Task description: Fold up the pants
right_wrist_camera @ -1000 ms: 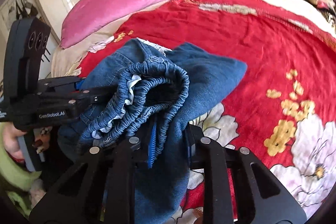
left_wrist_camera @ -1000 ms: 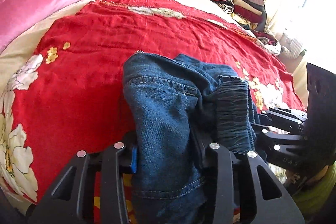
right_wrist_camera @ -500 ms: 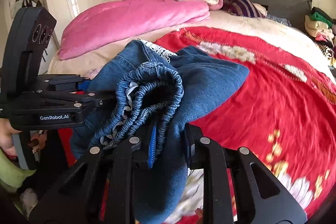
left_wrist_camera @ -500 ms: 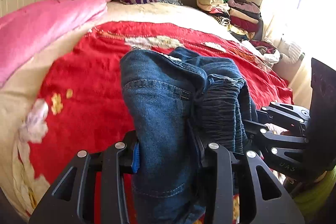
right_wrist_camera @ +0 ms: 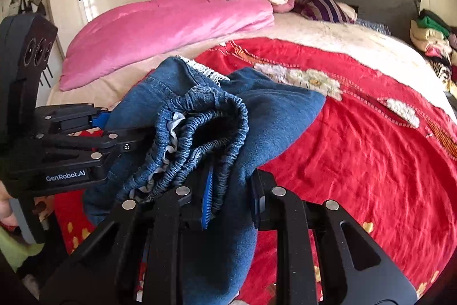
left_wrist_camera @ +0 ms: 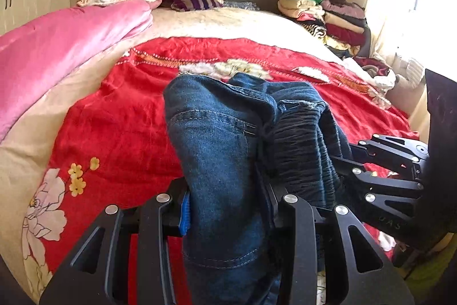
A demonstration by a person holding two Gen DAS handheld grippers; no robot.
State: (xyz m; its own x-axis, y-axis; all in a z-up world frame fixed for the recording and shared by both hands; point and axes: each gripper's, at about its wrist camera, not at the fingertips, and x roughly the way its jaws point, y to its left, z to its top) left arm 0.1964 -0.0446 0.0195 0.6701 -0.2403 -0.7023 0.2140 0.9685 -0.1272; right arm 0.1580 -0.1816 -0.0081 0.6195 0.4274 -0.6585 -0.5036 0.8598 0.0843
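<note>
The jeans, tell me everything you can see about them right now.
The jeans are dark blue denim with pale seam stitching and a gathered elastic waistband that shows a light lining. They are bunched and doubled over, not flat, and held above the red floral bedspread. The left tool clamps a smooth denim panel; the right tool clamps the fabric beside the waistband. Loose cloth hangs down between and below both tools.

Bunched blue denim pants [left_wrist_camera: 217,162], seemingly lifted

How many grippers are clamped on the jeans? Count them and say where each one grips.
2. The left gripper clamps the denim leg; the right gripper clamps the jeans below the elastic waistband. Nothing else grips them in view.
</note>
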